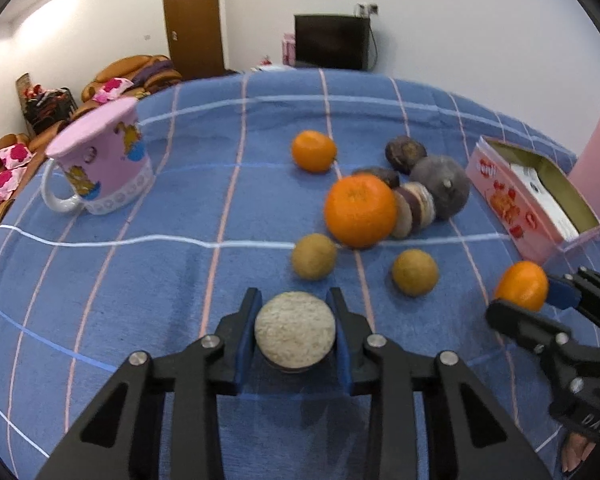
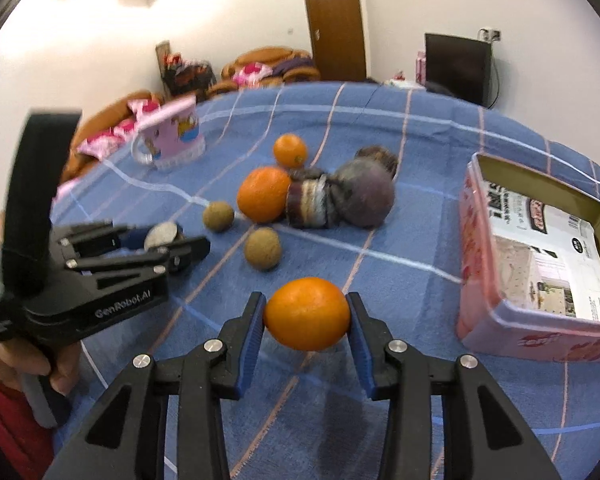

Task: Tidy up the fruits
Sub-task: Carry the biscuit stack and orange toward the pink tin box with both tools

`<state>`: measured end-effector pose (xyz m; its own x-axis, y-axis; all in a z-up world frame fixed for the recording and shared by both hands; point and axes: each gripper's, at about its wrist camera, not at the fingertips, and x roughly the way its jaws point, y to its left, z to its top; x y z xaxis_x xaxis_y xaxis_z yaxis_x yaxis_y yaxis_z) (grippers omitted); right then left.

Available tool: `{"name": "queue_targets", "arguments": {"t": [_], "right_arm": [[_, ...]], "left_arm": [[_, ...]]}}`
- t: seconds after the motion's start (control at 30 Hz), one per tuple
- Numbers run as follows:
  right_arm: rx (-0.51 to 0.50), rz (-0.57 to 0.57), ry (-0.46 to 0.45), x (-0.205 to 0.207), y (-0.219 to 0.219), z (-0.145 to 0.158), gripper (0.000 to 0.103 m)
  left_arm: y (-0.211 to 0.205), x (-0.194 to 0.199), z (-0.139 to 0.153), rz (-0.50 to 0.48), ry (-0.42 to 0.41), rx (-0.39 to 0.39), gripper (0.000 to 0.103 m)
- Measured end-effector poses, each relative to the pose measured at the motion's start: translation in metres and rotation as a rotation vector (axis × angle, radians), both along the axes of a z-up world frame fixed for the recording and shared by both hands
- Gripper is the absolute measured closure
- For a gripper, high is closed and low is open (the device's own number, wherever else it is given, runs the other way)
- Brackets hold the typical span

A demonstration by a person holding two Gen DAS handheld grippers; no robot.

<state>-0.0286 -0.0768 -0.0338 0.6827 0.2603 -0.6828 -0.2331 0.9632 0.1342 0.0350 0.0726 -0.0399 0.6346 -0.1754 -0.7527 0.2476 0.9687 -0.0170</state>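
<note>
My left gripper (image 1: 295,330) is shut on a pale round fruit slice (image 1: 295,332), held above the blue checked cloth (image 1: 140,280). My right gripper (image 2: 307,316) is shut on a small orange (image 2: 307,314), also seen at the right of the left wrist view (image 1: 523,285). On the cloth lie a big orange (image 1: 360,210), a small orange (image 1: 314,151), two brown round fruits (image 1: 314,256) (image 1: 415,272), dark purple fruits (image 1: 440,192) and sliced pieces (image 1: 414,208). The left gripper shows in the right wrist view (image 2: 168,242).
A pink open tin box (image 2: 540,248) stands at the right, with printed paper inside. A pink mug (image 1: 104,160) sits tilted at the left. Sofas with pink cushions (image 1: 8,176) lie beyond the table's left edge; a door and a dark screen stand at the back.
</note>
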Motion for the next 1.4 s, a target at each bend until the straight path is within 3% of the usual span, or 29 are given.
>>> {"name": "queue_targets", "arguments": {"t": [0.17, 0.47, 0.77, 0.97, 1.4], "right_arm": [[-0.009, -0.038, -0.118, -0.011, -0.005, 0.016, 0.061], [-0.158, -0.148, -0.324, -0.028, -0.008, 0.036, 0.061], [-0.207, -0.182, -0.378, -0.036, -0.009, 0.04, 0.061], [-0.193, -0.195, -0.361, -0.034, -0.015, 0.039, 0.061], [-0.206, -0.209, -0.337, -0.043, -0.028, 0.036, 0.061]], "left_arm": [[0.007, -0.004, 0.013, 0.086, -0.104, 0.003, 0.068], [0.01, -0.014, 0.03, 0.192, -0.248, -0.017, 0.068], [0.005, -0.027, 0.036, 0.253, -0.314, -0.021, 0.068], [-0.002, -0.04, 0.037, 0.279, -0.339, -0.032, 0.068], [-0.04, -0.064, 0.038, 0.187, -0.359, -0.006, 0.068]]}}
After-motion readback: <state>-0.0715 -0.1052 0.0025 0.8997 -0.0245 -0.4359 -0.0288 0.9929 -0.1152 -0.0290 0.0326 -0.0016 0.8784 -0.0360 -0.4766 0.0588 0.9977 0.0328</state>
